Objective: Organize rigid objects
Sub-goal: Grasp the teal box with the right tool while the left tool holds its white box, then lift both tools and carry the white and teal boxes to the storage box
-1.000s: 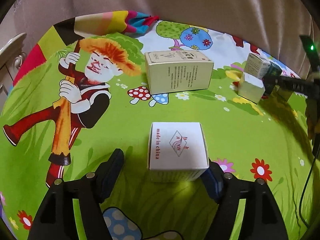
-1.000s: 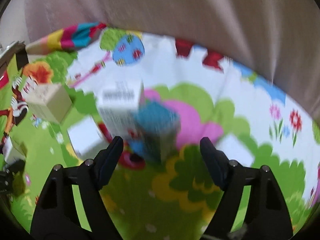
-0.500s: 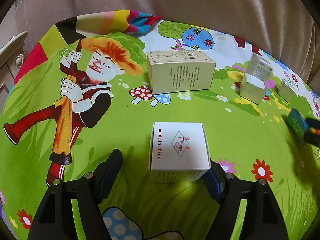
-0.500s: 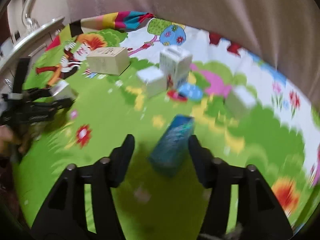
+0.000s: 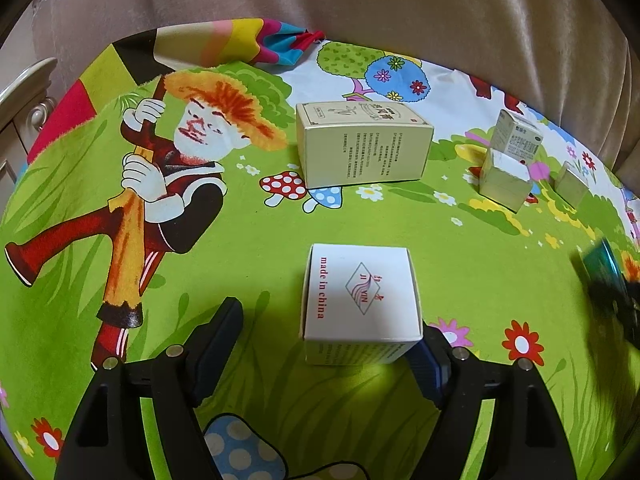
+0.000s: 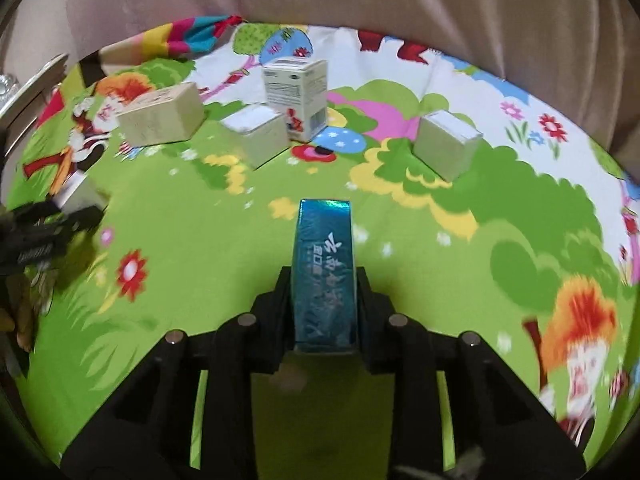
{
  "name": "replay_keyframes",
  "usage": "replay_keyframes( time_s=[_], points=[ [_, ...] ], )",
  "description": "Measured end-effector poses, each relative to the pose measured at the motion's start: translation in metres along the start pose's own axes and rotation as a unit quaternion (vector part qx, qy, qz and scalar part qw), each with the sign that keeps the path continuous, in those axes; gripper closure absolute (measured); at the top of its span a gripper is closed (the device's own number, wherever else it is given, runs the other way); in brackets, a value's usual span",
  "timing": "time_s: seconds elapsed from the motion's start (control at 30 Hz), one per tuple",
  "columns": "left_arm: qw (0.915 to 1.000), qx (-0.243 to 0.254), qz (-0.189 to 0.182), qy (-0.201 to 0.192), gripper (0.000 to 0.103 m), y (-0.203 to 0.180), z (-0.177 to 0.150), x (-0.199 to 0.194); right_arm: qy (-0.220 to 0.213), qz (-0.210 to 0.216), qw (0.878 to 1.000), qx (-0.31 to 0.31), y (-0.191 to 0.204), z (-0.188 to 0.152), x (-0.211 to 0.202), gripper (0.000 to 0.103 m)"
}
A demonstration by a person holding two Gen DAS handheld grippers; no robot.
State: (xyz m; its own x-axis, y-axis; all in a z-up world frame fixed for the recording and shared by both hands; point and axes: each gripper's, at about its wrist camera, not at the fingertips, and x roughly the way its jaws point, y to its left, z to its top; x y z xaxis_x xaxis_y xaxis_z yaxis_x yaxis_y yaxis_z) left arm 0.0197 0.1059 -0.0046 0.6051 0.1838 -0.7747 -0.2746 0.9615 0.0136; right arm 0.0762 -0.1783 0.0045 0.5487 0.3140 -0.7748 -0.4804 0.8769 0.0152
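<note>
Cardboard is making up every box on the cartoon-printed cloth [image 5: 248,240]. The left claw [image 5: 328,344] is gaping wide around a matte white cube box [image 5: 360,292], its right finger touching. The right claw [image 6: 323,292] is now clamping a glossy, slim blue box [image 6: 324,260], having lifted it away from the tall white carton [image 6: 296,96] at 12 o'clock.
</note>
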Motion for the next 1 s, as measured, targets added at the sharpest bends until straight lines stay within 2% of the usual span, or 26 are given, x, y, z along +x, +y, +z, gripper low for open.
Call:
replay_keyframes(
  time_s=[0.27, 0.3, 0.37, 0.57, 0.77, 0.83, 0.9, 1.0],
  points=[
    [1.0, -0.002, -0.003, 0.0, 0.027, 0.001, 0.0, 0.0, -0.026, 0.025, 0.999, 0.02, 0.032, -0.07, -0.057, 0.07],
    [1.0, -0.003, -0.002, -0.003, 0.031, 0.001, -0.001, -0.001, -0.023, 0.027, 0.999, 0.023, 0.035, -0.077, -0.061, 0.07],
    [0.9999, -0.003, -0.001, -0.01, 0.061, 0.001, -0.001, -0.004, -0.034, 0.03, 0.998, 0.033, 0.037, -0.086, -0.071, 0.07],
    [0.9997, 0.016, 0.011, -0.013, 0.061, -0.007, -0.01, -0.015, -0.034, 0.01, 0.998, 0.044, 0.044, -0.094, -0.078, 0.07],
    [0.9987, 0.003, -0.05, -0.013, 0.061, -0.034, -0.079, -0.075, -0.031, 0.004, 0.996, 0.078, 0.04, -0.125, -0.102, 0.07],
    [0.998, 0.022, -0.058, -0.009, 0.061, -0.044, -0.098, -0.088, -0.024, 0.002, 0.996, 0.086, 0.039, -0.138, -0.108, 0.07],
    [0.9969, 0.047, -0.061, -0.017, 0.061, -0.053, -0.11, -0.104, -0.022, 0.002, 0.996, 0.09, 0.038, -0.146, -0.115, 0.07],
    [0.9953, 0.056, -0.074, -0.028, 0.061, -0.057, -0.119, -0.123, -0.032, -0.004, 0.995, 0.091, 0.038, -0.15, -0.129, 0.07]
  ],
)
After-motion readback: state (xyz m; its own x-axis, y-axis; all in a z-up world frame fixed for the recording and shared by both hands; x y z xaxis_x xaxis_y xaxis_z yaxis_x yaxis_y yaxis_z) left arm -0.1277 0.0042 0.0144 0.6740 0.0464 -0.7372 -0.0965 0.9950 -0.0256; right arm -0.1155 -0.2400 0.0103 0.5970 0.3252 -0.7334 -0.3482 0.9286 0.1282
